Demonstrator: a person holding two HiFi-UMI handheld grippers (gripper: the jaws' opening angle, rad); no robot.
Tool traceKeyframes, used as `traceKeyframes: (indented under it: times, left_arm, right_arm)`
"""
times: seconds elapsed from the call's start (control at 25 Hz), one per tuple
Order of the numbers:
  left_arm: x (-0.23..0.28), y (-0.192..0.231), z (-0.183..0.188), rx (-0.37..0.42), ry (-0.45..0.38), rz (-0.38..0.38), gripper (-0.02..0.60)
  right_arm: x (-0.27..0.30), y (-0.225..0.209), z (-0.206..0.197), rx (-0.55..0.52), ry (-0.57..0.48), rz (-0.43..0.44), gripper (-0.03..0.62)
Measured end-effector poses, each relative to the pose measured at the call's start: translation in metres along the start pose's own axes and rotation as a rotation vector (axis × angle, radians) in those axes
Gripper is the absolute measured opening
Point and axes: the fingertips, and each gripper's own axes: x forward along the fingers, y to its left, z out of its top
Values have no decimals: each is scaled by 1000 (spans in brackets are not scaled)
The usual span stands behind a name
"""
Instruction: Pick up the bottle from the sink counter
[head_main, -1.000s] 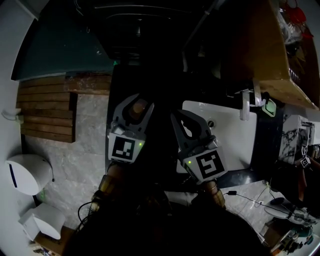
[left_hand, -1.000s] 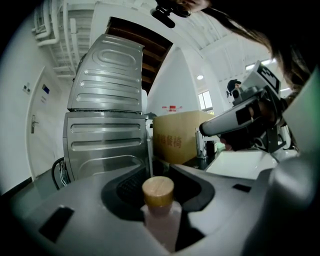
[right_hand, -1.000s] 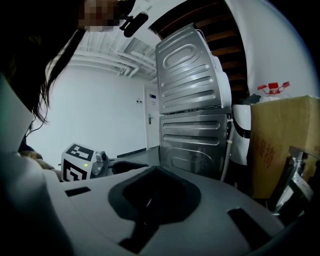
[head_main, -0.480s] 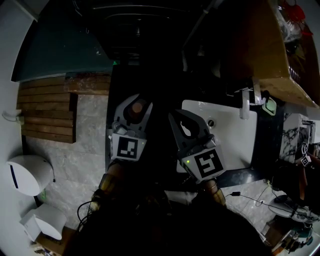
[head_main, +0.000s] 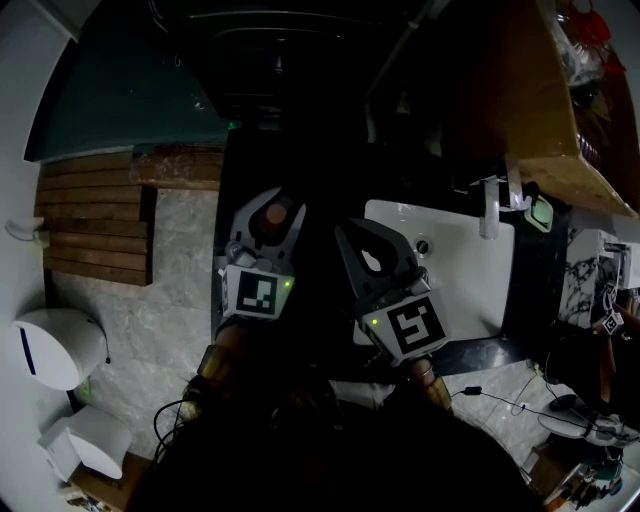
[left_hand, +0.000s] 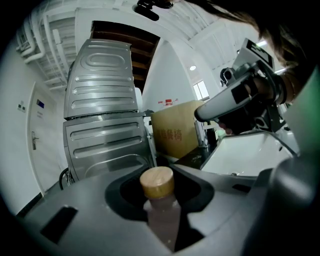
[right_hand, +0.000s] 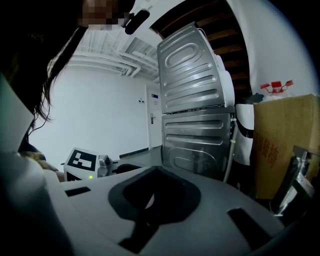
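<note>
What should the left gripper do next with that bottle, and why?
Probably lift straight up, grip unchanged: the left gripper has its jaws closed on the pinkish bottle with the tan round cap, beside the white sink, so only raising remains.

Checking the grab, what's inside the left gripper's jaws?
A bottle with a tan cap; the left gripper is shut on it. Its base is hidden behind the jaws.

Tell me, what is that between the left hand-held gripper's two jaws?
The bottle, tan cap up, with the left hand-held gripper shut on it. The left gripper view shows it plainly; the head view shows its cap.
</note>
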Motion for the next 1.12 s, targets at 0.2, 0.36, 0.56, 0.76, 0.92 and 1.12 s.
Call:
traceKeyframes:
  times: [0.2, 0.36, 0.56, 0.76, 0.92, 1.12]
  left_arm:
    - [1, -1, 1, -6, -5, -8, 127]
    - [1, -2, 0, -13, 3, -20, 124]
    - [1, -4, -1, -23, 18, -37, 120]
    - [0, 0, -5, -33, 21, -41, 118]
    - [-4, 2, 7, -9, -10, -50, 118]
    - [-16, 2, 31, -31, -41, -55, 118]
  right_arm:
    - [-3, 0, 0, -3, -2, -3, 17]
    - [-6, -1, 3, -2, -9, -12, 17]
    - [-9, -1, 7, -9, -22, -20, 17]
    - [-12, -1, 12, -17, -34, -24, 17]
    - [-17, -1, 17, -27, -47, -28, 17]
    - [-24, 3, 26, -43, -64, -30, 17]
